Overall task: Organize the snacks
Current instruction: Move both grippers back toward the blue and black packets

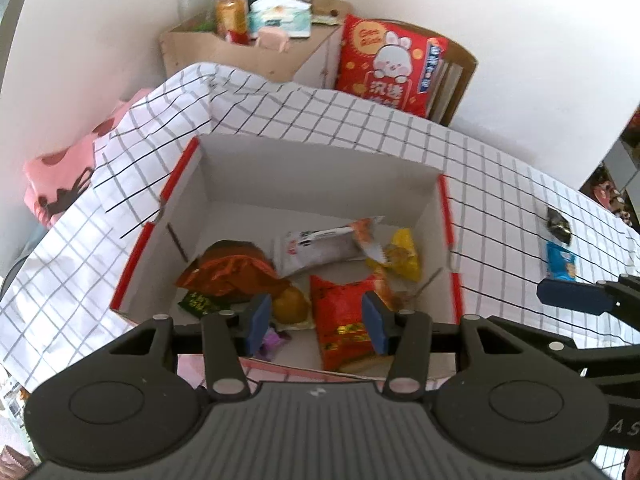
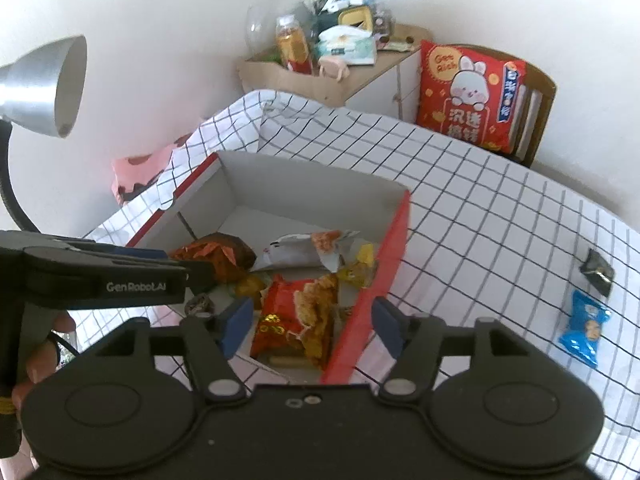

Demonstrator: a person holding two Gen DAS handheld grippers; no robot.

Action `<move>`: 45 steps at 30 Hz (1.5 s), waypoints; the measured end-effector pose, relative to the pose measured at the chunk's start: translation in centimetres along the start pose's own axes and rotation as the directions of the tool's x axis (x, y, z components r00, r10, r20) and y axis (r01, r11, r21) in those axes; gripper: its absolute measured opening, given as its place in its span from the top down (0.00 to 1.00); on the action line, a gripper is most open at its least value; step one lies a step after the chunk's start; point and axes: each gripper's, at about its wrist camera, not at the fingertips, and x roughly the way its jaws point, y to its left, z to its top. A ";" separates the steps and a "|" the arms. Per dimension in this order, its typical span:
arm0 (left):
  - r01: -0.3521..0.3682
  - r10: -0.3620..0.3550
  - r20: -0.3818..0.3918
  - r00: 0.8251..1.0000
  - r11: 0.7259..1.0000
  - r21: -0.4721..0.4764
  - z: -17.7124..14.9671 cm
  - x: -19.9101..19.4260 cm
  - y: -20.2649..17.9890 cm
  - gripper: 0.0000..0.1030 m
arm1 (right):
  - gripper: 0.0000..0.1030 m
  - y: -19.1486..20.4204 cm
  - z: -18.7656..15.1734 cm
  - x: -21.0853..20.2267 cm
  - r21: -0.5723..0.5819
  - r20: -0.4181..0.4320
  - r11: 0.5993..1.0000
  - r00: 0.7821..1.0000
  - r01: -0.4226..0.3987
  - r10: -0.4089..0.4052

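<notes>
A white cardboard box (image 1: 176,176) with red edges stands open on the checked tablecloth. Inside lie several snacks: a red packet (image 1: 344,320), a crumpled orange packet (image 1: 232,272), a white packet (image 1: 316,248) and a yellow one (image 1: 404,256). My left gripper (image 1: 316,324) hangs open above the box's near side, with the red packet lying below its gap and untouched. My right gripper (image 2: 312,326) is open too, straddling the box's right wall (image 2: 384,256). On the cloth to the right of the box lie a blue packet (image 2: 584,328) and a small dark packet (image 2: 596,270).
A silver desk lamp (image 2: 48,84) leans in at the left. Behind the table a wooden cabinet (image 1: 240,52) carries a bottle, tissues and clutter, and a red rabbit cushion (image 1: 392,64) stands beside it. Pink cloth (image 1: 60,184) lies at the table's far left.
</notes>
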 end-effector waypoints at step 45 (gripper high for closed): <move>0.099 -0.097 -0.017 0.995 0.975 0.200 -1.7 5.7 -28.5 0.29 | 0.01 -27.8 -7.7 -9.7 0.245 0.033 0.938 0.965 0.244 -0.259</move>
